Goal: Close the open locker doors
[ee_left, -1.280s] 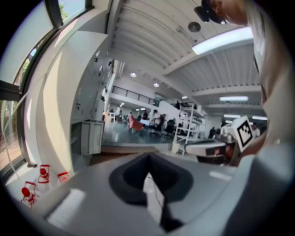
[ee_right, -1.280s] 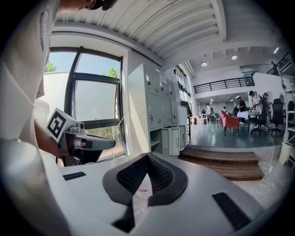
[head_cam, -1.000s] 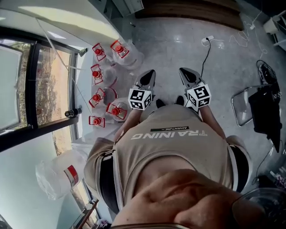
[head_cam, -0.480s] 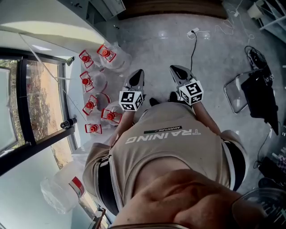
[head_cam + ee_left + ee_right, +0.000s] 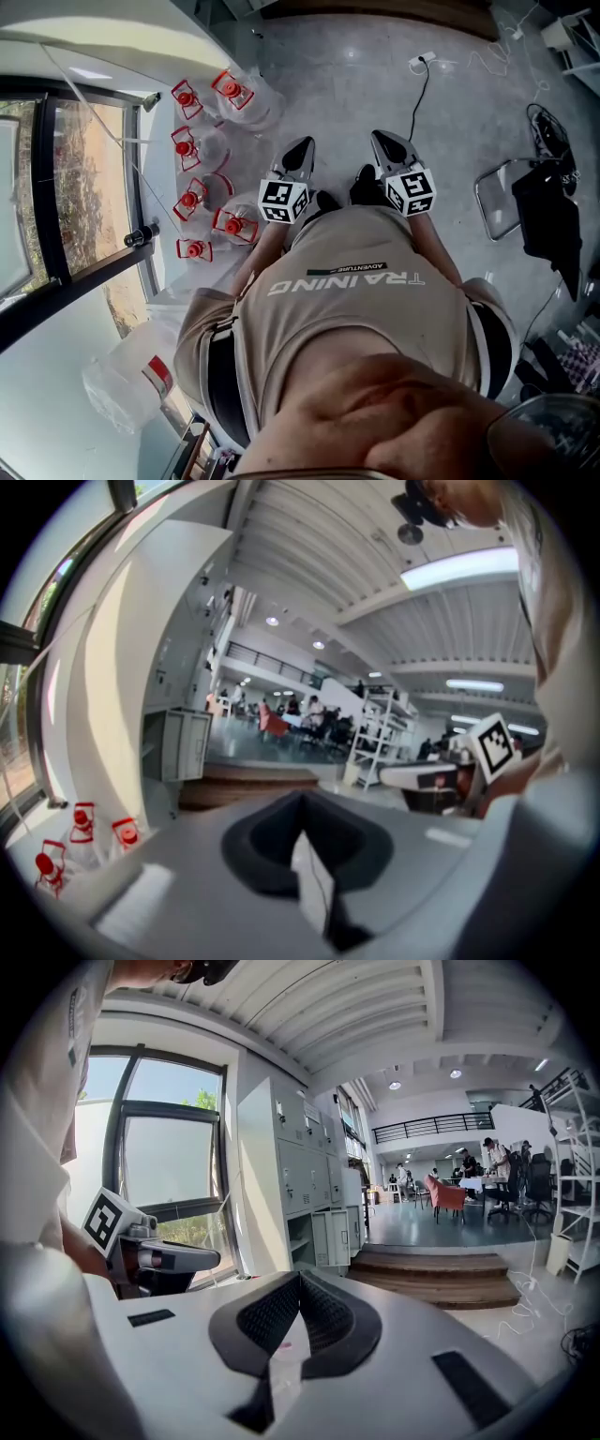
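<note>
Right gripper view: pale grey sheet-metal locker bank [image 5: 307, 1171] well ahead and left of right gripper [image 5: 300, 1281]. Open lower doors [image 5: 330, 1238] at its base, out of reach. Right jaws pressed together, empty; left gripper [image 5: 302, 803] likewise. Doors probably light, stiff, free-swinging, slick paint. Best pushed flat near free edge, not pinched. Possible bounce off latch.

Grey floor [image 5: 356, 94] bears clustered clear red-capped jugs [image 5: 187, 148] by the window, a power cord [image 5: 421, 94], and a chair [image 5: 497, 202] at right.
</note>
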